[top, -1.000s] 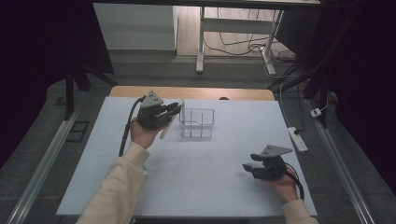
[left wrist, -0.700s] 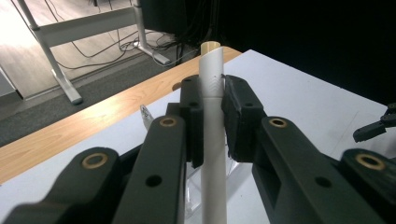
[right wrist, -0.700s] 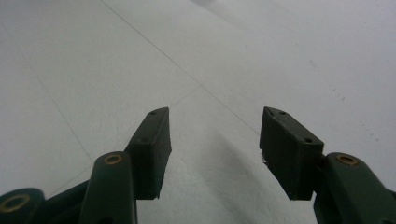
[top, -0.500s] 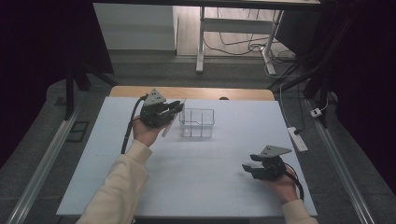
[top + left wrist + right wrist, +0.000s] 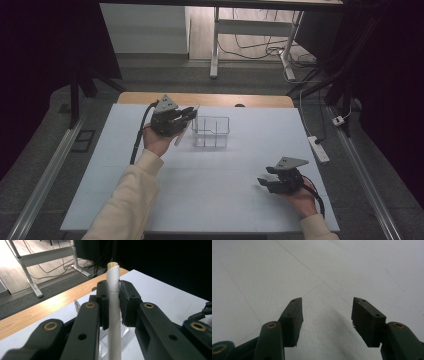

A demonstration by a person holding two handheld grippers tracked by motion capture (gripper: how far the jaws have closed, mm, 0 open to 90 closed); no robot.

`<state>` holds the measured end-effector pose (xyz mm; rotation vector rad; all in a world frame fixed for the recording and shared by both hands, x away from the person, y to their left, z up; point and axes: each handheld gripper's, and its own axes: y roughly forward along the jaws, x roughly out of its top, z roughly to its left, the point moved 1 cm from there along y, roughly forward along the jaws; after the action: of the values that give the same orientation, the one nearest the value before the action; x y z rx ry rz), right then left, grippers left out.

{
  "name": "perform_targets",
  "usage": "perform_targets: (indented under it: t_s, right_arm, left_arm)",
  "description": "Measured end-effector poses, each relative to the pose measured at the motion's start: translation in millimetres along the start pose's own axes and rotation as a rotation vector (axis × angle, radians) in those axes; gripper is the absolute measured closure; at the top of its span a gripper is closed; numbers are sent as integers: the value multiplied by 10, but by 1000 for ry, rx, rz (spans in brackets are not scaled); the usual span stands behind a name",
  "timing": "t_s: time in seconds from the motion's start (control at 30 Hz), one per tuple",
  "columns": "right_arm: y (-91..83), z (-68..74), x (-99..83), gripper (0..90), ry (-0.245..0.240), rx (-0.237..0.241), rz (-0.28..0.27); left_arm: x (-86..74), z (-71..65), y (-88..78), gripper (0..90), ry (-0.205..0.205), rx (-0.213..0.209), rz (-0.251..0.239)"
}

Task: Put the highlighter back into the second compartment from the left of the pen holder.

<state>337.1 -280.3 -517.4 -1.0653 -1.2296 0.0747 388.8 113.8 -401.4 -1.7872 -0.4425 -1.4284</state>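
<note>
The left tool clamps a white paper-wrapped stick with a tan tip, beside the clear rack. The right tool stands open, empty, above the tabletop.

Matt black plastic jaws with brass-coloured rivets on the left gripper, clamped on a smooth, matt white paper-wrapped stick with a pale wooden-looking tip. Same matt black plastic and brass-coloured rivets on the right gripper, over a matt white table cover, faintly grainy with thin creases. Clear glossy plastic rack; bare wood table edge beyond the cover.
</note>
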Motion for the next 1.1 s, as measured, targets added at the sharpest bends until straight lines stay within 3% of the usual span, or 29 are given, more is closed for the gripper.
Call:
perform_targets:
  t_s: [1.1]
  right_arm:
    - [48,25,-7,416,-10,4,16]
  left_arm:
    - [-57,-95,215,786,-6,-50,27]
